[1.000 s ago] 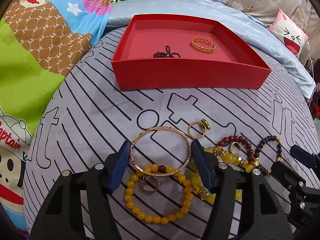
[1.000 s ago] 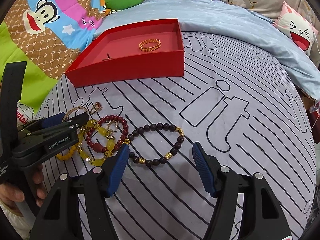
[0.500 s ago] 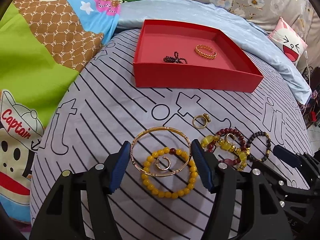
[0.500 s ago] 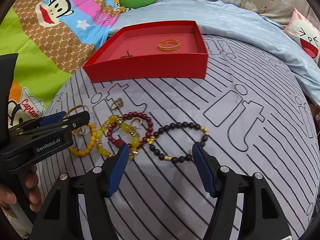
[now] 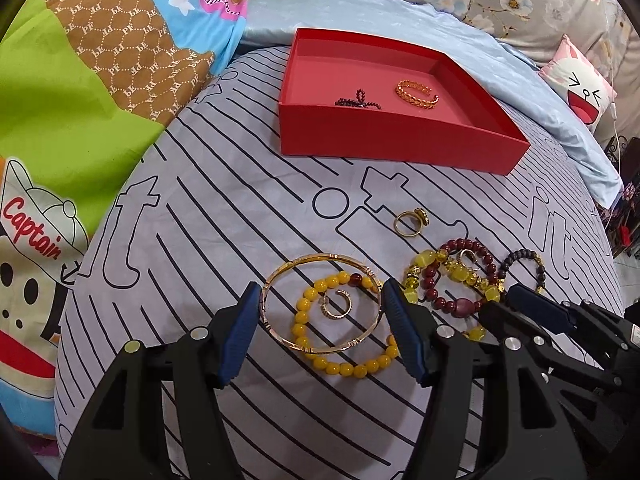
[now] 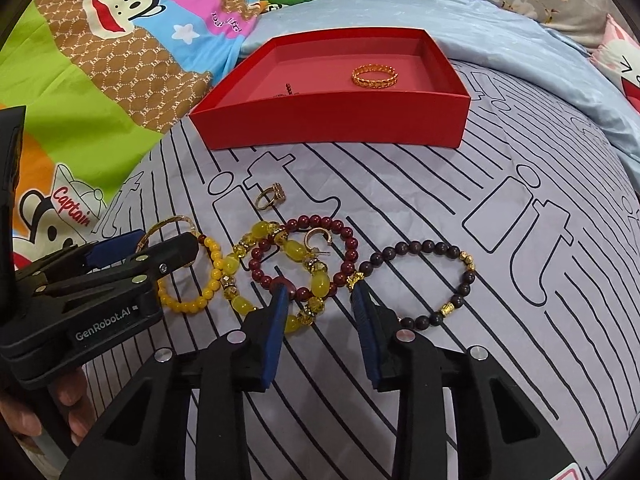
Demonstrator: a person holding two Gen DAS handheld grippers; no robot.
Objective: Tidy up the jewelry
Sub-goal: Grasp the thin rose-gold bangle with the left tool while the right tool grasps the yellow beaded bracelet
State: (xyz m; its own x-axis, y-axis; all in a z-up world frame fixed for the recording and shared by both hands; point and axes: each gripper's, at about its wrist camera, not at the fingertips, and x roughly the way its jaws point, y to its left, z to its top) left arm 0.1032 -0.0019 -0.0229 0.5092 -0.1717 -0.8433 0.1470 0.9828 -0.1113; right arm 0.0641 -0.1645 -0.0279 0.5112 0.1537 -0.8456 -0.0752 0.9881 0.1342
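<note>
Right hand-held gripper (image 6: 318, 300) narrowed over red bead bracelet (image 6: 304, 258), left hand-held gripper (image 5: 320, 316) wide around gold bangle (image 5: 322, 302)

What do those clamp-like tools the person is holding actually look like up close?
Both are matte black plastic tools. The right gripper has two angular black fingers lined with ribbed blue pads, and round silver screws along its frame. The left gripper is built the same, and its side carries white "GenRobot.AI" lettering. No cables show. A bare hand shows at the left gripper's base; no sleeve is visible.
</note>
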